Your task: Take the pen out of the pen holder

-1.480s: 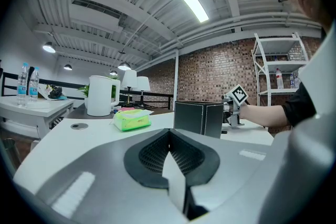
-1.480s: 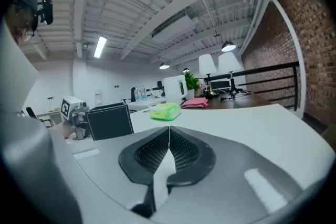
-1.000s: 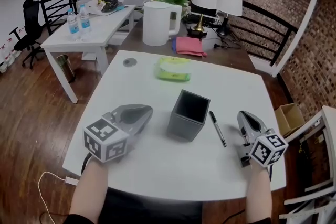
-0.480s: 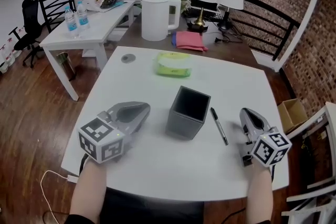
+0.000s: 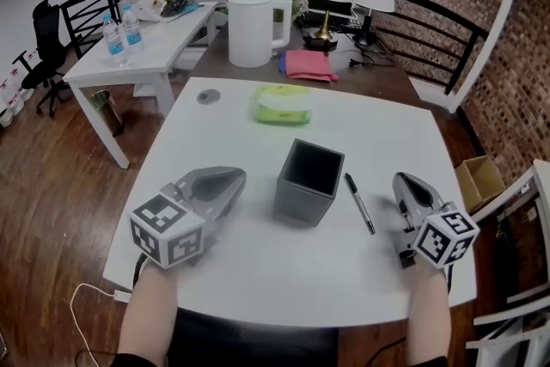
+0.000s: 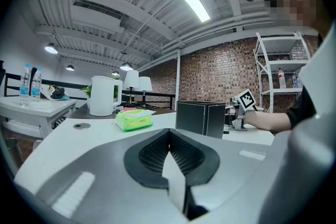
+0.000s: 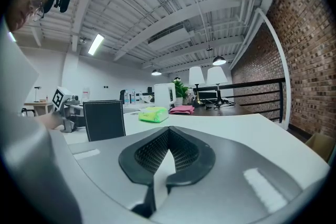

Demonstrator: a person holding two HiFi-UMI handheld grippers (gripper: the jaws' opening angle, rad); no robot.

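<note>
Outside, pen (image 5: 359,203) lies beside pen holder (image 5: 308,183), seemingly apart.

We see the black pen holder (image 5: 308,193) upright mid-way on the white table (image 5: 258,275), open top up. The pen (image 5: 359,203) lies flat just right of it, not touching. Left gripper (image 5: 236,177) sits left of the holder, right gripper (image 5: 401,181) right of the pen. Green pack (image 5: 280,104) lies behind.
</note>
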